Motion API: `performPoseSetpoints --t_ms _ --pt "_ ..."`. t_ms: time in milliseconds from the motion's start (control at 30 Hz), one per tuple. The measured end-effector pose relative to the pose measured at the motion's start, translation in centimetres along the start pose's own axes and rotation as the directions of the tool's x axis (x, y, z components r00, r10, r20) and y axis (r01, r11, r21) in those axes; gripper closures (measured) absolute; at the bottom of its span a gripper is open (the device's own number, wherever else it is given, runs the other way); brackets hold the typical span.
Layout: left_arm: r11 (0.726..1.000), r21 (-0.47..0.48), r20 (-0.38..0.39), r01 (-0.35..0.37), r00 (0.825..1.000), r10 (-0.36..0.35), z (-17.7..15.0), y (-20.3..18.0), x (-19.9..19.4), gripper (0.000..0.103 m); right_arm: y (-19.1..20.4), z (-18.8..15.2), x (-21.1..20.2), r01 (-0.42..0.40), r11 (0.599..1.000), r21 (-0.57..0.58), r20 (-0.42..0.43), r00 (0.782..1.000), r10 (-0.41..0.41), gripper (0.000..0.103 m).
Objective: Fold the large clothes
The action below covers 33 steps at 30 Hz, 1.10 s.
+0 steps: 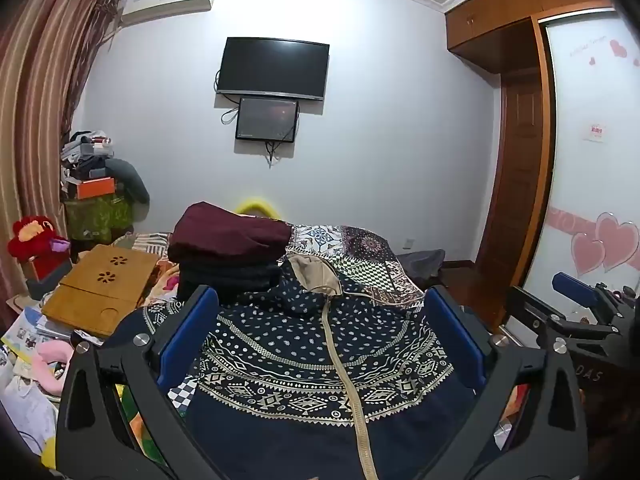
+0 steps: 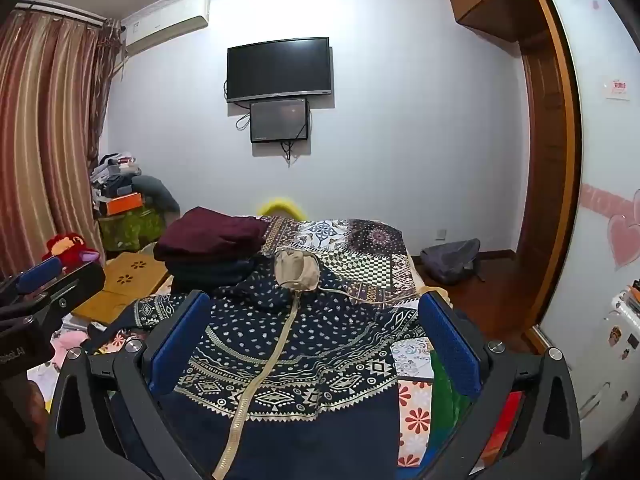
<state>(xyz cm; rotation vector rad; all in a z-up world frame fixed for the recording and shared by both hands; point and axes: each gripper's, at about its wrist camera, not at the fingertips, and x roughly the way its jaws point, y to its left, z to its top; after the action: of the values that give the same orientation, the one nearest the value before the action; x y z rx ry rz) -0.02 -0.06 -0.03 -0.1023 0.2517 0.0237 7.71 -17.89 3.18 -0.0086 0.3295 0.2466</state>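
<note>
A navy zip jacket (image 1: 304, 352) with a cream pattern, a beige zipper and a beige hood lining lies spread on the patchwork bed cover; it also shows in the right wrist view (image 2: 280, 360). My left gripper (image 1: 320, 320) is open above it, blue pads wide apart, holding nothing. My right gripper (image 2: 316, 324) is open above the same jacket and shows at the right edge of the left wrist view (image 1: 576, 304). The left gripper shows at the left edge of the right wrist view (image 2: 44, 280).
A stack of folded clothes (image 1: 228, 248) with a maroon piece on top sits behind the jacket. A wooden lap table (image 1: 100, 284) and clutter lie left. The bed cover (image 2: 360, 256) extends back. A bag (image 2: 452, 260) lies on the floor right, by the wardrobe (image 2: 552, 160).
</note>
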Motion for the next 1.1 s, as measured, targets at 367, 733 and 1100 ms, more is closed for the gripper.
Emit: performPoseSetpoints --t_ms 367,733,1100 --pt "1.0 -0.009 -0.017 0.009 1.0 -0.009 -0.5 0.4 0.6 0.0 0.3 0.1 -0.6 -0.006 1.0 0.003 0.001 1.0 0.006 0.0" --pt "1.0 -0.004 -0.021 0.002 1.0 -0.002 -0.2 0.2 0.8 0.0 0.3 -0.3 0.3 -0.009 1.0 0.009 -0.007 1.0 0.009 0.0" --pt "1.0 -0.008 -0.022 -0.007 1.0 0.007 -0.1 0.4 0.8 0.0 0.7 -0.4 0.3 -0.019 1.0 0.009 -0.007 1.0 0.019 0.0"
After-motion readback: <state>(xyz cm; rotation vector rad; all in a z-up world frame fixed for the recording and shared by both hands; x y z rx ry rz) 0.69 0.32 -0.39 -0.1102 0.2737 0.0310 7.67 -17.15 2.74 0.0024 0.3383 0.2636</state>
